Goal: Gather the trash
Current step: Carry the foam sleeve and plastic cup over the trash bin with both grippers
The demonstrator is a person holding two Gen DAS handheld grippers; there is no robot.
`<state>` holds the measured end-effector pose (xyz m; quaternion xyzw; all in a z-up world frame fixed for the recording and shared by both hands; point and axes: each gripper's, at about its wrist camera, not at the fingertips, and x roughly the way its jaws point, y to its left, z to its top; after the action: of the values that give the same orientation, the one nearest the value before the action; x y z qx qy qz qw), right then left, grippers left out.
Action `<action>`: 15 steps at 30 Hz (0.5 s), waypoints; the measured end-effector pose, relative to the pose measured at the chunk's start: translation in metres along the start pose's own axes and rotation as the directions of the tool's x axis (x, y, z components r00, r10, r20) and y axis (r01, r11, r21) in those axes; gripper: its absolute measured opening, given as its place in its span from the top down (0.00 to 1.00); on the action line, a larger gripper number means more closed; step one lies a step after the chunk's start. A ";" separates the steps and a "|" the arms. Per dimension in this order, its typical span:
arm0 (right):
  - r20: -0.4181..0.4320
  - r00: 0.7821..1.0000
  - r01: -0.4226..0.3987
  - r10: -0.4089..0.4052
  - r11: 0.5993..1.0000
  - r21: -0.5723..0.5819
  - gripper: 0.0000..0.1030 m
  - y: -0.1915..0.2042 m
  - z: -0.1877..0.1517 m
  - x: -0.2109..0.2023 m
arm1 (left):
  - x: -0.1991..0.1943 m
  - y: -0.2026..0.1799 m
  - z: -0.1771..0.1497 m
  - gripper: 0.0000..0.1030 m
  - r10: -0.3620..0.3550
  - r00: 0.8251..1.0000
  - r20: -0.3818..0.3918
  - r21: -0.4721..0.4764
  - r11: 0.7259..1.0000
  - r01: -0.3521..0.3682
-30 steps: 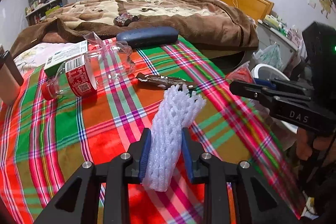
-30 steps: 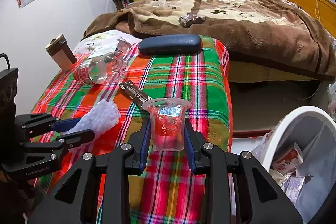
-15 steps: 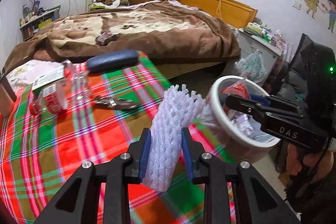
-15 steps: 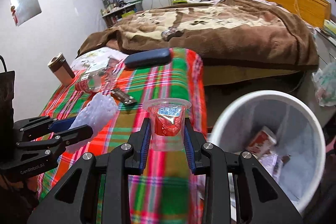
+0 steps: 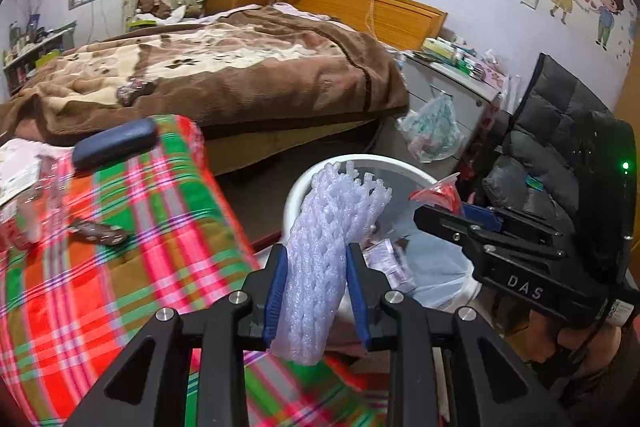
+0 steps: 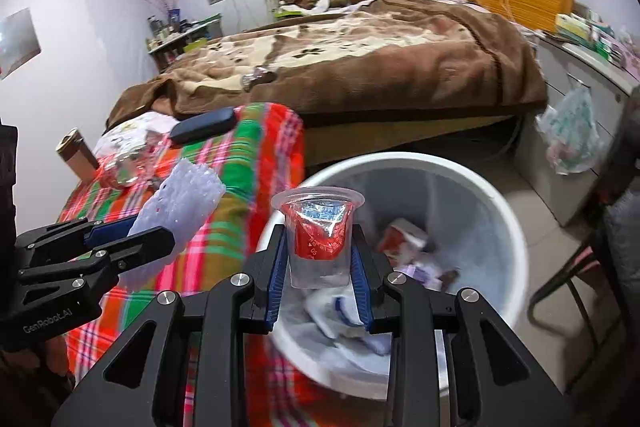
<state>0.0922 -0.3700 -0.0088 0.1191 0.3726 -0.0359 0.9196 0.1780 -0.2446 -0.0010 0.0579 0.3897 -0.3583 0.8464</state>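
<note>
My left gripper (image 5: 316, 291) is shut on a white foam fruit net (image 5: 324, 251), held upright over the near rim of the white trash bin (image 5: 304, 183). In the right wrist view my right gripper (image 6: 320, 279) is shut on a clear plastic cup (image 6: 318, 239) with a red wrapper inside, held above the white trash bin (image 6: 500, 211), which holds several scraps. The left gripper (image 6: 92, 251) with the foam net (image 6: 180, 203) shows at the left of that view. The right gripper (image 5: 480, 239) shows at the right of the left wrist view.
A plaid-covered table (image 5: 120, 267) lies to the left, carrying a dark blue case (image 5: 114, 143), a brown wrapper (image 5: 98, 233) and a plastic bottle (image 6: 124, 171). A bed with a brown blanket (image 6: 380, 67) stands behind. A chair with dark padding (image 5: 552, 147) and a drawer unit (image 6: 576, 99) stand at the right.
Both grippers have swung right from over the plaid table to above the white bin, each keeping its grip. The bin now fills the lower middle of both views.
</note>
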 end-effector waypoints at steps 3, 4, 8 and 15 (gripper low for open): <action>-0.014 0.999 0.037 -0.037 0.999 0.006 0.70 -0.014 -0.002 0.003 | 0.015 -0.013 0.004 0.70 -0.018 1.000 -0.016 0.008 1.000 0.018; -0.018 0.999 0.048 -0.048 0.999 0.007 0.70 -0.018 -0.003 0.004 | 0.020 -0.016 0.005 0.70 -0.022 0.999 -0.022 0.008 1.000 0.023; -0.043 0.997 0.071 -0.071 0.997 0.017 0.70 -0.033 -0.005 0.013 | 0.039 -0.029 0.010 0.70 -0.031 0.999 -0.044 0.012 0.999 0.031; -0.078 0.993 0.096 -0.092 0.995 0.039 0.70 -0.055 -0.012 0.023 | 0.071 -0.043 0.017 0.70 -0.060 0.995 -0.076 0.010 0.998 0.061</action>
<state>0.0921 -0.4199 -0.0430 0.1221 0.4119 -0.0825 0.8993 0.1917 -0.3224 -0.0308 0.0649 0.4206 -0.3839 0.8194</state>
